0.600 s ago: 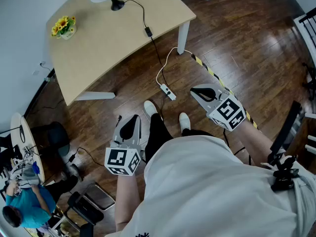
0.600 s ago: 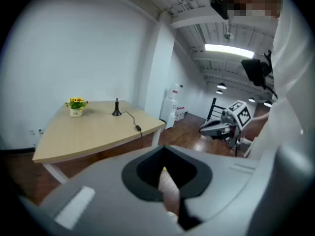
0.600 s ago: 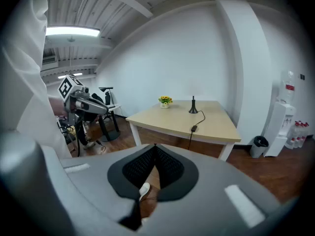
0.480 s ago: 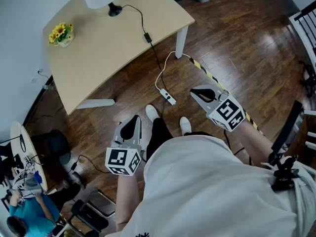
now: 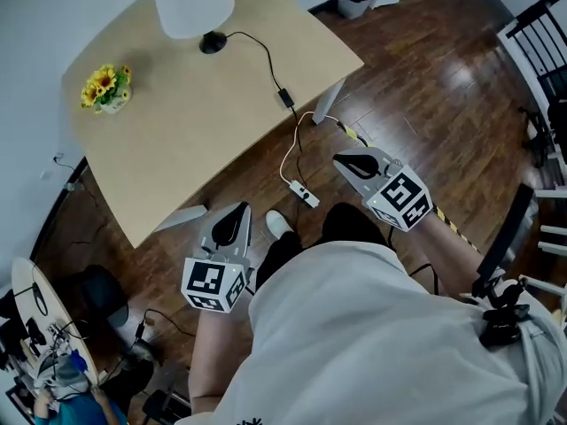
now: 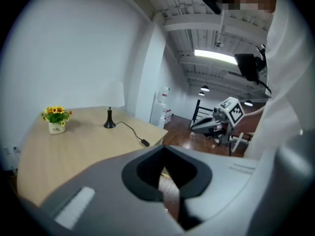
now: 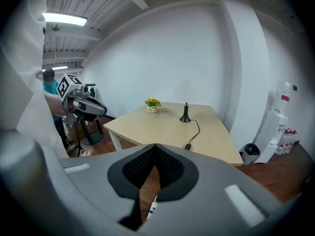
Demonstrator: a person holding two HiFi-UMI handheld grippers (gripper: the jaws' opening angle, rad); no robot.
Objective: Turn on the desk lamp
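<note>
At the far edge of the pale wooden desk (image 5: 195, 135), by the wall: white-shaded desk lamp on a black base (image 5: 193, 3). Small black inline switch (image 5: 286, 98) on its cord lies near the desk's right edge. Desk has drawn closer underfoot than half a second back, so the person is walking in. Left gripper (image 5: 232, 224) and right gripper (image 5: 353, 163) pinched closed, empty, both short of the desk. Approach only, I'd say; switch untouched

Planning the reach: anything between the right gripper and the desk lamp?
Nothing visible. The right gripper, shut and empty, is short of the table; the desk lamp stands at its far edge. Between them only bare tabletop and the cord; the flower pot sits aside.
</note>
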